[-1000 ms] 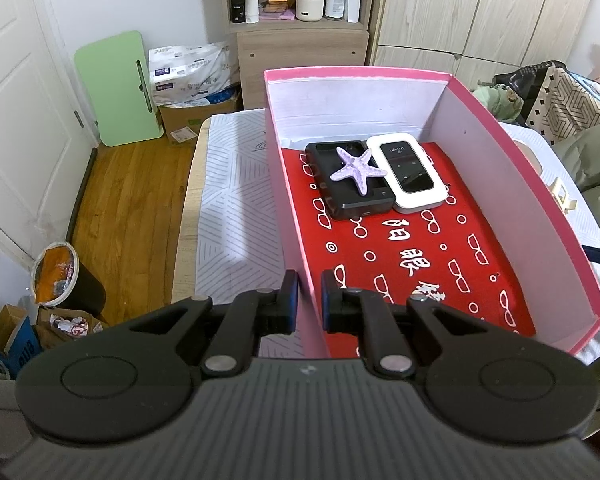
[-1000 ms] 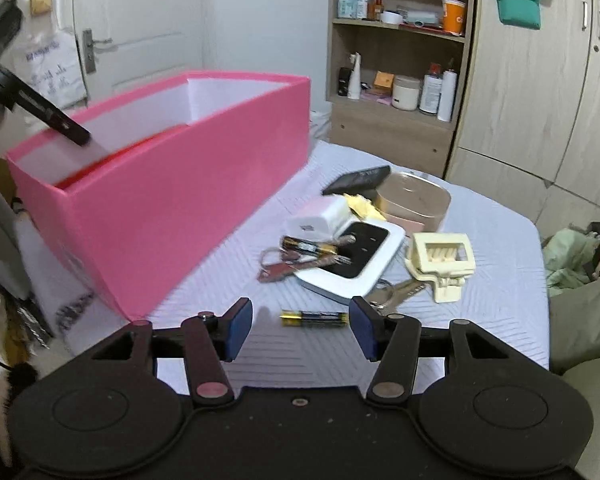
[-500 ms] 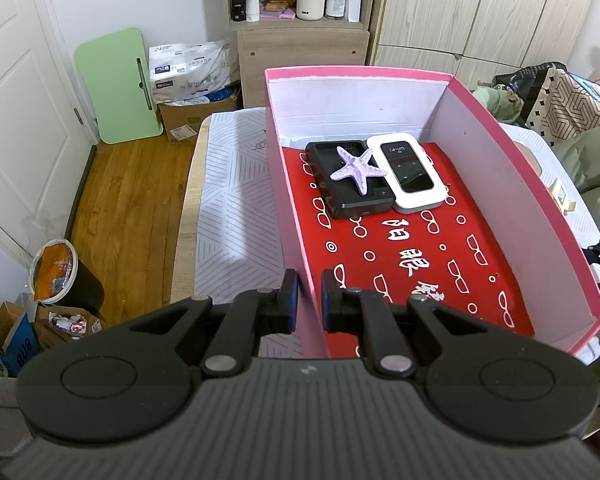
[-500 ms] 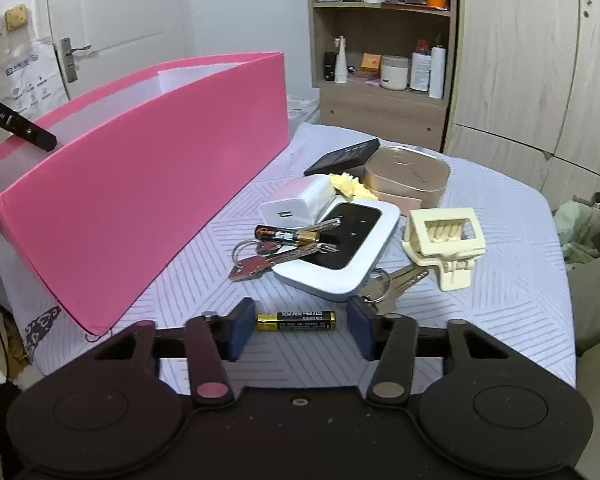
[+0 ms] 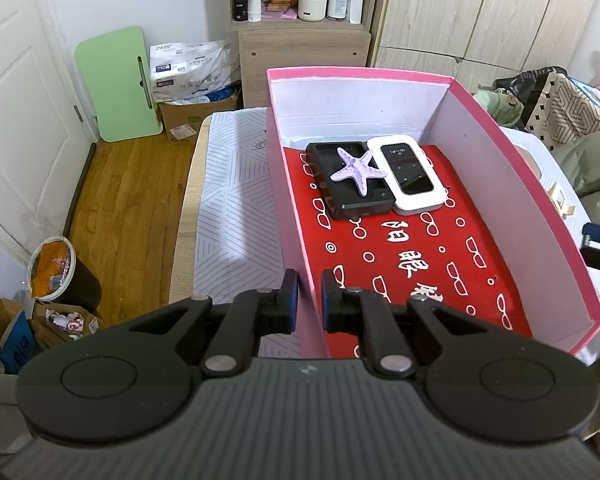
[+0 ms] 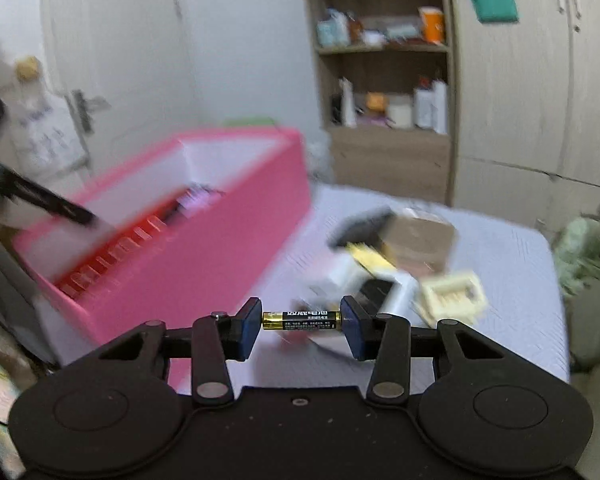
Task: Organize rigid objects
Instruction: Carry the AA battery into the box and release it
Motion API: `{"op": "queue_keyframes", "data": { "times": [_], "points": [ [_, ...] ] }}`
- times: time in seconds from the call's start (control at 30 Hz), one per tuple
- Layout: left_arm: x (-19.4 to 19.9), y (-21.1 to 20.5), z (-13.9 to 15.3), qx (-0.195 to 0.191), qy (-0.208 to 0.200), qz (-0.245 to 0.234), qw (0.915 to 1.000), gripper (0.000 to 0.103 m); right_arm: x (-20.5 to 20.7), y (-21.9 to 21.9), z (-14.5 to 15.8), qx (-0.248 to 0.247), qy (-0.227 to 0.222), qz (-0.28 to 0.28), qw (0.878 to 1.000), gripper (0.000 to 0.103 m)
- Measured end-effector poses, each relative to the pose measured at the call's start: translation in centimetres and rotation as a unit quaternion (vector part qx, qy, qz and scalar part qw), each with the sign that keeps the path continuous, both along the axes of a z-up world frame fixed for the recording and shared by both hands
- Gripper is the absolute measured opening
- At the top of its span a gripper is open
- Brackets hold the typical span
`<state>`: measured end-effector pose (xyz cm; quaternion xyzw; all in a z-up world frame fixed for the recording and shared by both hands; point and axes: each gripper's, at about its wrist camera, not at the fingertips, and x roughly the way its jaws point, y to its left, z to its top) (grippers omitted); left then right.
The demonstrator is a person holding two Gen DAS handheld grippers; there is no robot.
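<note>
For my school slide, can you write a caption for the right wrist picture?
Right hand-held gripper holds a battery end to end above the table, beside the pink box.

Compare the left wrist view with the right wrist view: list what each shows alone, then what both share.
Only the left wrist view: the left gripper clamped on the pink box's near wall, and clearly inside the box a purple starfish on a black case beside a white device.

Only the right wrist view: the right gripper gripping a battery end to end, above blurred clutter on the table, including a cream clip.

Both: the pink box with its red liner, and the shelf unit behind.
</note>
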<state>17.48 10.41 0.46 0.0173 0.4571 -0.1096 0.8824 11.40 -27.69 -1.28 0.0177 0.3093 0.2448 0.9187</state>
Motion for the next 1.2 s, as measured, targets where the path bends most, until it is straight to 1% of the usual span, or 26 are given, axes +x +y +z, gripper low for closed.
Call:
{"op": "queue_keyframes", "data": {
  "times": [0.13, 0.2, 0.27, 0.33, 0.37, 0.43, 0.47, 0.53, 0.63, 0.7, 0.8, 0.87, 0.93, 1.0, 1.07, 1.1, 1.2],
  "points": [
    [-0.1, 0.0, 0.1, 0.000, -0.004, -0.002, 1.0000, 0.011, 0.5, 2.3, 3.1, 0.045, 0.006, 0.046, 0.998, 0.049],
    [-0.1, -0.1, 0.1, 0.001, -0.005, -0.003, 1.0000, 0.011, 1.5, 3.8, 4.4, 0.066, 0.021, 0.070, 0.995, 0.049],
    [-0.1, -0.1, 0.1, 0.003, -0.007, -0.005, 1.0000, 0.011, 2.9, 5.6, 4.9, 0.078, 0.050, 0.083, 0.992, 0.049],
    [-0.2, -0.1, 0.1, 0.002, -0.008, -0.006, 0.9999, 0.011, 4.8, 7.8, 5.1, 0.078, 0.094, 0.096, 0.988, 0.049],
    [-0.3, 0.0, 0.1, 0.002, -0.009, -0.007, 0.9999, 0.011, 5.8, 8.9, 5.0, 0.076, 0.116, 0.102, 0.985, 0.049],
    [-0.4, 0.0, 0.0, 0.000, -0.012, -0.007, 0.9999, 0.011, 7.9, 11.2, 4.5, 0.074, 0.148, 0.134, 0.977, 0.049],
    [-0.4, 0.1, 0.1, -0.002, -0.014, -0.007, 0.9999, 0.011, 9.0, 12.2, 3.9, 0.071, 0.161, 0.134, 0.975, 0.049],
    [-0.4, 0.2, 0.0, -0.006, -0.016, -0.007, 0.9998, 0.011, 10.9, 13.9, 2.5, 0.054, 0.191, 0.129, 0.972, 0.049],
    [-0.5, 0.4, 0.0, -0.012, -0.020, -0.009, 0.9997, 0.012, 13.4, 15.4, 0.5, 0.052, 0.242, 0.107, 0.963, 0.049],
    [-0.4, 0.6, 0.0, -0.018, -0.018, -0.012, 0.9996, 0.013, 14.6, 16.2, -0.6, 0.047, 0.268, 0.089, 0.958, 0.049],
    [-0.4, 0.5, -0.1, -0.016, -0.019, -0.017, 0.9995, 0.013, 15.0, 17.1, -1.4, 0.030, 0.276, 0.075, 0.958, 0.049],
    [-0.4, 0.5, -0.1, -0.014, -0.020, -0.021, 0.9995, 0.013, 15.2, 17.5, -1.7, 0.030, 0.278, 0.069, 0.958, 0.049],
    [-0.4, 0.5, -0.1, -0.013, -0.020, -0.022, 0.9995, 0.013, 15.1, 17.7, -1.5, 0.023, 0.265, 0.062, 0.962, 0.049],
    [-0.3, 0.5, -0.1, -0.013, -0.020, -0.022, 0.9995, 0.013, 14.7, 17.6, -1.1, 0.022, 0.245, 0.053, 0.968, 0.052],
    [-0.3, 0.4, -0.1, -0.012, -0.019, -0.022, 0.9995, 0.013, 14.7, 17.0, -0.5, 0.026, 0.229, 0.053, 0.972, 0.054],
    [-0.3, 0.4, -0.1, -0.010, -0.019, -0.022, 0.9995, 0.013, 14.4, 16.7, -0.1, 0.028, 0.222, 0.052, 0.973, 0.056],
    [-0.2, 0.1, 0.0, -0.004, -0.017, -0.022, 0.9996, 0.013, 13.0, 15.5, 1.4, 0.027, 0.189, 0.064, 0.979, 0.057]
  ]
}}
